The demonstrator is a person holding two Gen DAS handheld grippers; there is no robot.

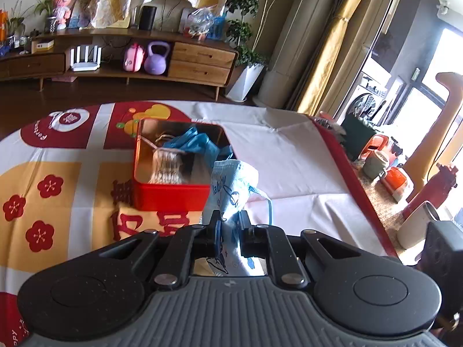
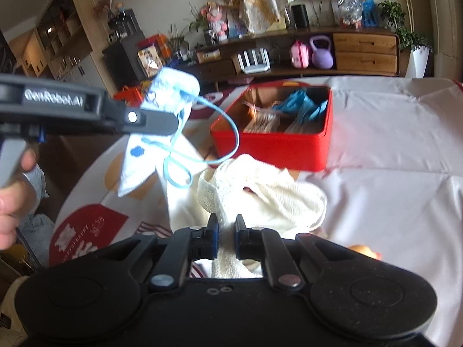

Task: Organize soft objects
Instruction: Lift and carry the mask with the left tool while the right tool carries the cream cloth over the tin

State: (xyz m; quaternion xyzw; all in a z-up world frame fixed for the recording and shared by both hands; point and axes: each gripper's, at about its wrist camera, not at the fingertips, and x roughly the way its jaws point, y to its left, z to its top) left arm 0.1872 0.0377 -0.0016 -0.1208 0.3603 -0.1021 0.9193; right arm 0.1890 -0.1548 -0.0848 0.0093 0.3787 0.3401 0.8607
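The right gripper [image 2: 225, 228] is clamping a cream knitted cloth [image 2: 260, 193] just in front of the red tin [image 2: 272, 147]. The left gripper [image 1: 230, 225] is pinching a printed face mask [image 1: 231, 185] beside the tin's near corner, and blue cloth [image 1: 194, 141] is lying inside the tin.

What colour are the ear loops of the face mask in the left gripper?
Light blue. The ear loops hang from the mask, clearest in the right wrist view.

A pale blue printed face mask [image 1: 231, 190] with thin blue ear loops hangs crumpled at the frame centre. A cream knitted cloth [image 2: 260, 193] lies bunched at lower centre, before the open red tin [image 2: 277, 144], which contains blue cloth.
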